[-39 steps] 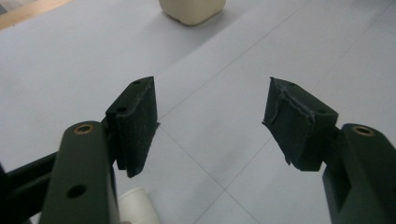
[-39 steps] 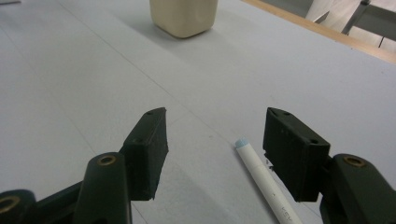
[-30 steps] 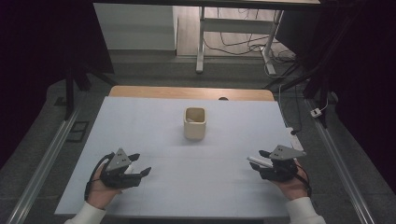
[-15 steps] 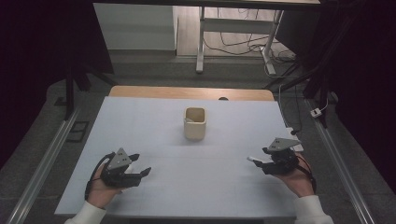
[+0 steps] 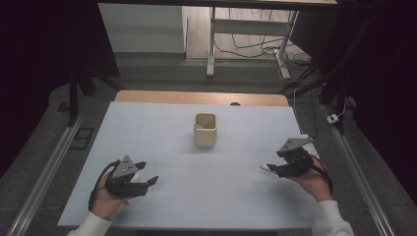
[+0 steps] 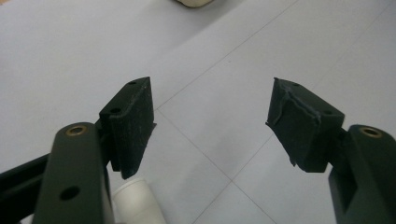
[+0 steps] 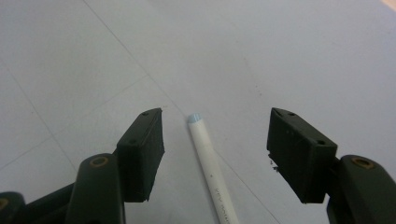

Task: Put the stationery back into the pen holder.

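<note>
White plastic pen (image 7: 209,158), slim cylinder with pale blue end cap, lies flat on the surface between my right claw's jaws. It touches neither pad. Small grey print runs along the barrel, too small to read. In the high view the pen tip (image 5: 266,168) pokes out just left of the right claw (image 5: 278,169), which sits near the right edge of the surface.

Right claw (image 7: 215,140): released, jaws wide apart, nothing gripped. Pen runs roughly along the jaw axis, slightly closer to the left pad.

Left claw (image 6: 212,121): released too, jaws spread, only bare surface between them. A white rounded plastic piece (image 6: 137,200) shows just below its left pad; I can't tell what it is. In the high view the left claw (image 5: 145,178) rests at the near left of the surface, a similar white bit (image 5: 135,176) beside it, hand wrapped around the body.

Cream square-mouthed cup (image 5: 205,130) stands upright mid-surface, toward the far side, well apart from both claws. No label visible on it. Its base edge (image 6: 192,2) clips the top of the left gripper view.

Surface is a pale blue-grey sheet (image 5: 211,196) with faint grid lines, over a wooden top (image 5: 147,96) showing at the far edge. No brand marks legible anywhere.
</note>
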### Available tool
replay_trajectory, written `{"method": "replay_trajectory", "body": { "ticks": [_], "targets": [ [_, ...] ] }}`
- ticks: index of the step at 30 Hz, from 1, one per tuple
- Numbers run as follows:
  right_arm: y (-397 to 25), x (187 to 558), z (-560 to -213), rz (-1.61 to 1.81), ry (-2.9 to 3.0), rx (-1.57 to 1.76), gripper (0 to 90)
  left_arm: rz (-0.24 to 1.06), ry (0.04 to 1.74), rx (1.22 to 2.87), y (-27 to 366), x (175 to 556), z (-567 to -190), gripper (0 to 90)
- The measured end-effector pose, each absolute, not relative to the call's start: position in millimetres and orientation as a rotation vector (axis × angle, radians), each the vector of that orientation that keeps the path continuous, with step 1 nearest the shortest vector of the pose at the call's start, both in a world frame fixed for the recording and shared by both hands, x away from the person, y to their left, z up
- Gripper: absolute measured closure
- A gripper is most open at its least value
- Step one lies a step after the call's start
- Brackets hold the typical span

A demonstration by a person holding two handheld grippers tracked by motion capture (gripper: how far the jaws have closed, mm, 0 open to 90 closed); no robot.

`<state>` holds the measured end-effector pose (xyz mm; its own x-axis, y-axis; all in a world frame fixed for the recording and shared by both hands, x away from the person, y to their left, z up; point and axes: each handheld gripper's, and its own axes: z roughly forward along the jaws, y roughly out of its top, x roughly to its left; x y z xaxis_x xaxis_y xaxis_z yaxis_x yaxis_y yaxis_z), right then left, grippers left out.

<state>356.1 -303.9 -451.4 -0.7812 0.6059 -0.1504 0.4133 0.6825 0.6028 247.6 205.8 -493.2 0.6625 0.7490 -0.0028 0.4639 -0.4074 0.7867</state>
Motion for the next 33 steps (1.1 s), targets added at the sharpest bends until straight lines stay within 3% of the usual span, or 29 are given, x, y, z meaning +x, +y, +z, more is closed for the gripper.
{"method": "replay_trajectory", "body": {
  "ticks": [20, 33],
  "targets": [
    [-303, 382, -477, 0.595, 2.746, 0.776, 40.4, 0.465, 0.947, 2.049, 207, 247, -492, 31.2],
    [-303, 390, -486, 0.547, 2.852, 0.739, 56.6, 0.458, 0.946, 2.057, 206, 248, -495, 31.3]
  ]
}}
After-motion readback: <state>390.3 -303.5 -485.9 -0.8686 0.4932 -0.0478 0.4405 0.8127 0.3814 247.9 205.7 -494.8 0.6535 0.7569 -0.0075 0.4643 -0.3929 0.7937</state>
